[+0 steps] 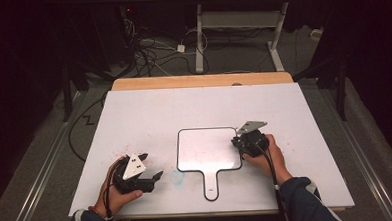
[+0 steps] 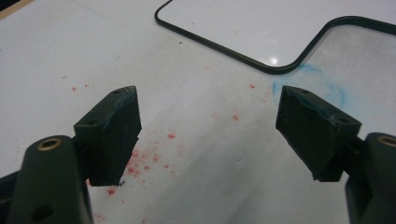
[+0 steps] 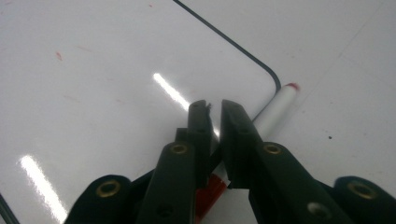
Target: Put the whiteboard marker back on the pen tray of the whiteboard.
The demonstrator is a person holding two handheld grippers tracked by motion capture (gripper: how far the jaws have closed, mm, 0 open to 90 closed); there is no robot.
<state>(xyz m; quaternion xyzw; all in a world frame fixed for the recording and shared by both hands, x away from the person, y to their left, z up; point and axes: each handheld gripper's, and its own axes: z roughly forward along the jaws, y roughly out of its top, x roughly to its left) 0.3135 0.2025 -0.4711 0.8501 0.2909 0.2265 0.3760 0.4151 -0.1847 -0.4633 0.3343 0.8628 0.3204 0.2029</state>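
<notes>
White board: one black-rimmed paddle-shaped board [image 1: 208, 149] lies flat mid-worktop, its handle toward the person.
Marker: one white marker [image 3: 275, 109] with a red tip lies at the board's right edge, pinched by the right gripper.
Right gripper [image 3: 214, 109]: fingers nearly together, clamping the marker.
Left gripper [image 2: 208, 126]: fingers spread wide, nothing between them, left of the board.
Worktop [image 1: 149, 110]: one white sheet, with red specks and one blue smear [image 2: 327, 84].

Whiteboard [image 1: 205, 149] mid-table; bare tabletop [image 1: 149, 112] beyond; marker [image 3: 275, 109] at board corner.
</notes>
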